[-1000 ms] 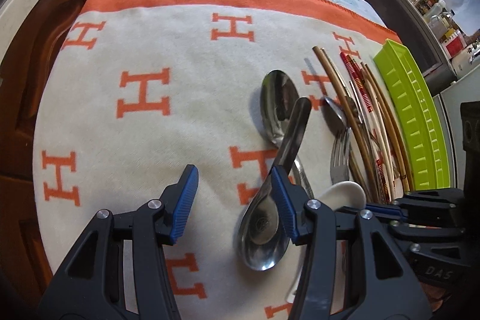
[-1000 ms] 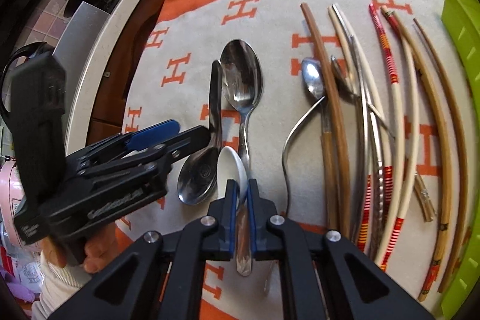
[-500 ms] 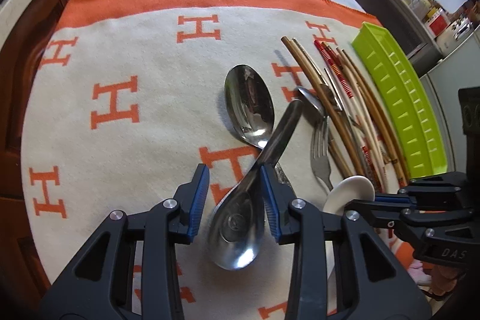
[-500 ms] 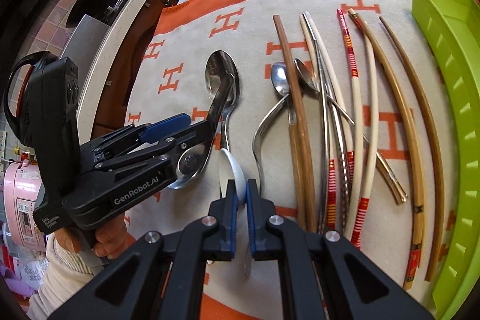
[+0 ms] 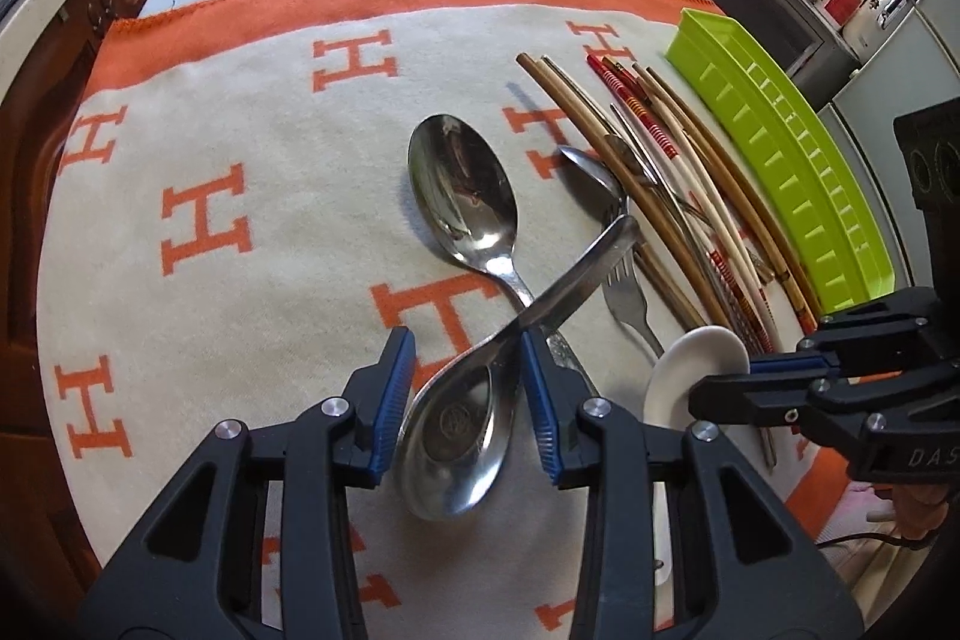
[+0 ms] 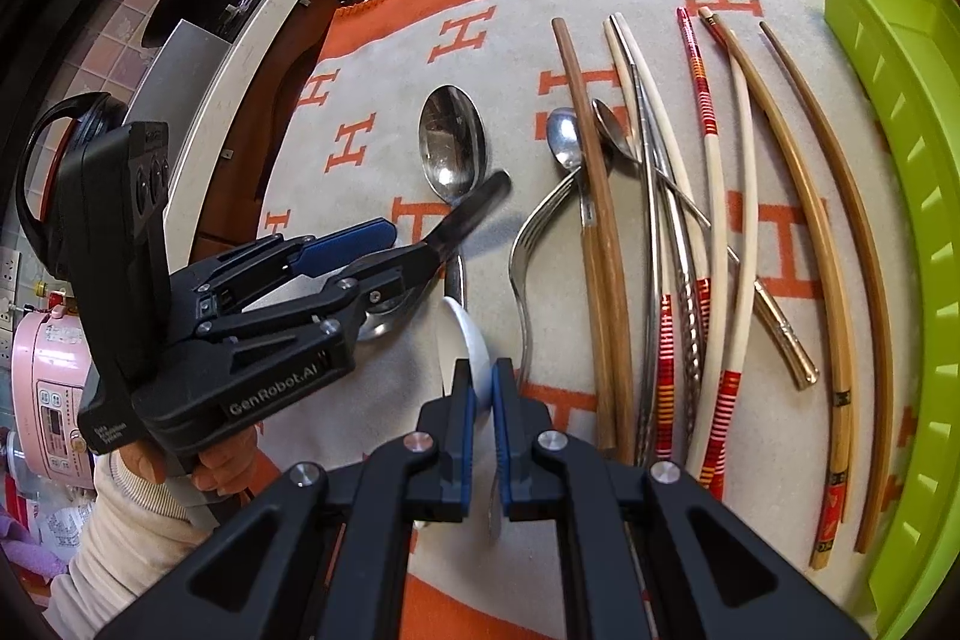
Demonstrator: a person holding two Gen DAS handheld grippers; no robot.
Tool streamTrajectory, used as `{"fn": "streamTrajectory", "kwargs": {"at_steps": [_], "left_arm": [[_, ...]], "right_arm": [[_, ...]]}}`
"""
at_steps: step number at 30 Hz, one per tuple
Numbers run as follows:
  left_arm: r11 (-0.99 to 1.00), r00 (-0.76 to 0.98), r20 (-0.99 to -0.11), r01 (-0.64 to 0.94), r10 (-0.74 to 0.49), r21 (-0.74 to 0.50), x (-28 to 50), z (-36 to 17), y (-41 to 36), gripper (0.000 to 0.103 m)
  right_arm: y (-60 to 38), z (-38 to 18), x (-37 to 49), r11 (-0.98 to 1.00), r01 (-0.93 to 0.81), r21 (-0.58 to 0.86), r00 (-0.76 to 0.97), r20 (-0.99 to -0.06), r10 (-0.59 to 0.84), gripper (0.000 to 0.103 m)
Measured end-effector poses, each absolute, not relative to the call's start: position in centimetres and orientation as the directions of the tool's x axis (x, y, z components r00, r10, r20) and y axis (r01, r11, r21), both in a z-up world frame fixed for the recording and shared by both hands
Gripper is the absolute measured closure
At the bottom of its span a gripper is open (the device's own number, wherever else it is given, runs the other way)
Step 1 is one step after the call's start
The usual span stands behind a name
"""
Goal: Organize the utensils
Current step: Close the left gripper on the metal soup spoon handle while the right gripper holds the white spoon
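Observation:
My left gripper (image 5: 465, 349) is shut on a steel soup spoon (image 5: 456, 436), its pads pressing the bowl's sides near the neck. The spoon's handle (image 6: 474, 208) sticks out, up and to the right, above the cloth. My right gripper (image 6: 481, 379) is shut on a white ceramic spoon (image 6: 465, 334), whose bowl rises just ahead of the pads. In the left wrist view, that right gripper (image 5: 714, 391) and white spoon (image 5: 696, 370) are close on the right. A large steel tablespoon (image 5: 462, 196) lies on the cloth under the held spoon's handle.
A cream cloth with orange H marks (image 5: 240, 160) covers the table. A fork (image 6: 528, 244), small spoons and several chopsticks (image 6: 714, 196) lie in a row to the right. A lime green tray (image 6: 900, 160) runs along the right edge. A person's hand and sleeve (image 6: 138, 490) hold the left gripper.
My left gripper's jaws have come together on the steel soup spoon, which was beside one pad before. The spoon's handle has swung to the right. My right gripper still grips the white spoon.

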State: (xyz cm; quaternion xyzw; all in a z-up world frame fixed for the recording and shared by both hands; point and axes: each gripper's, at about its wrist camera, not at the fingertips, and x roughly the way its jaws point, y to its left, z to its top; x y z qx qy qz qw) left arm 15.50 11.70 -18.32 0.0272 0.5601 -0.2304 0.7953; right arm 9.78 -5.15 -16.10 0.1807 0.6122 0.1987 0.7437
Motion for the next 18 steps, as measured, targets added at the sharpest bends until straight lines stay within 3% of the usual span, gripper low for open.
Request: {"fn": "streamTrajectory", "kwargs": {"at_steps": [7,15,17,18], "left_arm": [[0.883,0.225,-0.896,0.374,-0.383,-0.284,14.9,-18.4,13.3,0.071],[0.901,0.257,-0.901,0.356,-0.349,-0.248,13.2,-18.4,13.3,0.071],[0.917,0.275,-0.906,0.330,-0.321,-0.225,13.0,-18.4,12.9,0.078],[0.924,0.278,-0.909,0.313,-0.311,-0.220,12.9,-18.4,12.9,0.092]], "right_arm": [[-5.1,-16.1,9.8,0.853,-0.078,0.516,0.170,-0.836,0.522,0.097],[-4.8,-16.3,9.8,0.852,-0.083,0.518,0.162,-0.836,0.524,0.097],[-4.7,-16.4,9.9,0.852,-0.078,0.518,0.160,-0.837,0.523,0.097],[-4.6,-16.4,9.8,0.852,-0.076,0.518,0.160,-0.837,0.523,0.097]]}}
